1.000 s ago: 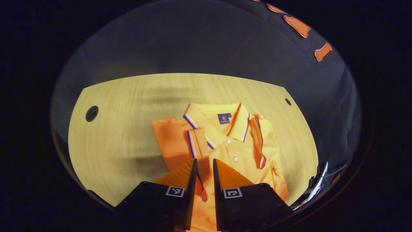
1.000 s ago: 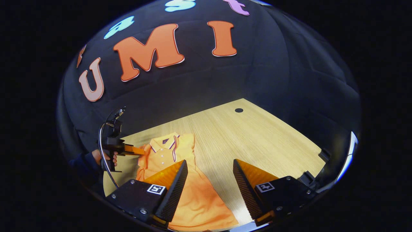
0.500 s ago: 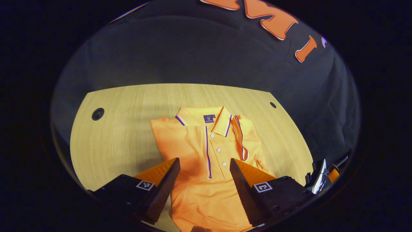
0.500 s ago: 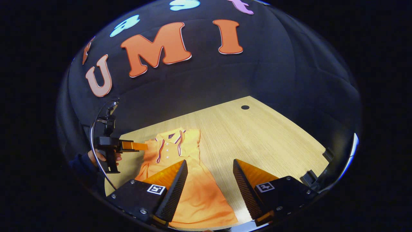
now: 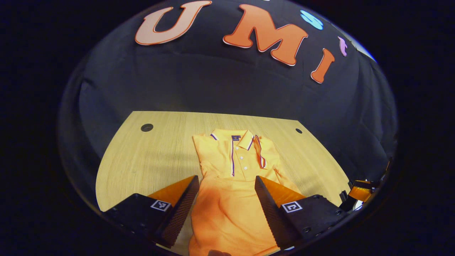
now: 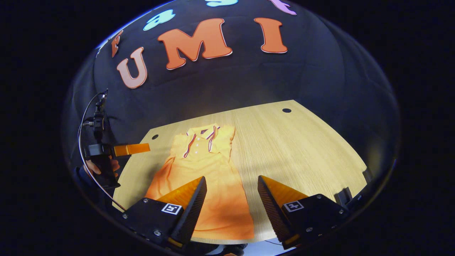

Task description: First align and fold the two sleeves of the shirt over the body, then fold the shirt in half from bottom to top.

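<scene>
Orange polo shirt (image 5: 234, 170) flat on the worktop (image 5: 149, 160), centre of the frame in left gripper view, collar (image 5: 233, 137) toward the far edge, hem toward the bottom of the frame. Both sleeves lying folded in over the body; striped cuff trim (image 5: 261, 154) running down beside the button placket. Body not folded bottom to top yet.

Left tool (image 5: 225, 193) open, nothing between the fingers, hanging above the lower body of the shirt. In right gripper view same tool (image 6: 133, 149) at left-centre of the frame, over the worktop's left edge, held by a hand (image 6: 101, 167), cable (image 6: 83, 135) looping up behind it.

Right tool (image 6: 231, 195) open too, empty, lower centre of frame, over the shirt's hem (image 6: 220, 234) and bare wood just beside it. Part of it at the lower right edge of the left gripper view (image 5: 359, 190).

Two round holes in the worktop: one upper left (image 5: 146, 127), one upper right (image 5: 298, 131), both well apart from the shirt. Black cloth wall (image 5: 213, 85) behind the far edge. Nothing lying on or against the shirt. No containers on the worktop.
</scene>
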`<action>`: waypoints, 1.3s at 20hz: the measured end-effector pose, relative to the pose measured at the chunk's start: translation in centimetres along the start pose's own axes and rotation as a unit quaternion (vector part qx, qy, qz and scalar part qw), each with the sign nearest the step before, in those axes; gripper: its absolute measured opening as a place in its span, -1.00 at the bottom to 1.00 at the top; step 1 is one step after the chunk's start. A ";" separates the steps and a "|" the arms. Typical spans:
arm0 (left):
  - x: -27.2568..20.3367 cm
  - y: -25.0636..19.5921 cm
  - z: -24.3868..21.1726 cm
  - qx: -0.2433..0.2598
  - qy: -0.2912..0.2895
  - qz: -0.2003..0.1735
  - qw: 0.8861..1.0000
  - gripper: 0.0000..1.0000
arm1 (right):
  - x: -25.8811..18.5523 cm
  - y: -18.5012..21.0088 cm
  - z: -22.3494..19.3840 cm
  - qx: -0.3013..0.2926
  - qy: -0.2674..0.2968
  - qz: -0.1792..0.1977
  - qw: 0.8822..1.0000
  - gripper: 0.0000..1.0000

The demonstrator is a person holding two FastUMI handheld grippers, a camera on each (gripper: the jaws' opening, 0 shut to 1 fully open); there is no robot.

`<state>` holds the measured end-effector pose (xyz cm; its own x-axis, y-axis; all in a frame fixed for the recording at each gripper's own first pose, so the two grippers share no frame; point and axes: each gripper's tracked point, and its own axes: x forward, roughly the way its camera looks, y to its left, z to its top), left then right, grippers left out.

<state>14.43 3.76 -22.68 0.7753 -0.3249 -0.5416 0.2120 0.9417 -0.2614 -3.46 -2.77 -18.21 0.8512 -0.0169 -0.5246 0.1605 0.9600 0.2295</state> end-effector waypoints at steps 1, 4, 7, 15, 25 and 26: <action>-1.0 0.1 -1.0 0.002 -0.001 0.008 1.000 0.94 | -0.3 0.0 -0.9 -0.005 0.006 0.005 1.000 0.77; -4.0 0.3 -4.0 0.005 0.001 0.028 1.000 0.95 | -0.7 -0.1 -2.9 -0.019 0.021 0.017 0.999 0.77; -6.0 1.0 -7.0 0.012 0.008 0.050 0.999 0.96 | -0.9 0.0 -4.8 -0.032 0.036 0.028 0.998 0.83; -8.5 3.1 -14.6 0.056 0.037 0.082 0.994 0.96 | 0.1 0.0 -10.1 -0.047 0.079 0.035 0.995 0.94; -7.0 5.2 -21.6 0.056 0.090 0.086 0.991 0.97 | 1.2 -1.7 -16.2 -0.060 0.139 0.011 0.988 0.94; -6.9 5.2 -22.1 0.062 0.091 0.081 0.991 0.97 | 1.4 -1.7 -16.6 -0.063 0.144 0.009 0.988 0.94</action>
<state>-2.96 8.95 -37.97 0.6875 -0.1675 -0.7066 0.1737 0.9827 -0.0640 -10.82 0.20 -32.95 0.6737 0.0638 -0.7362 0.0679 0.9867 0.1477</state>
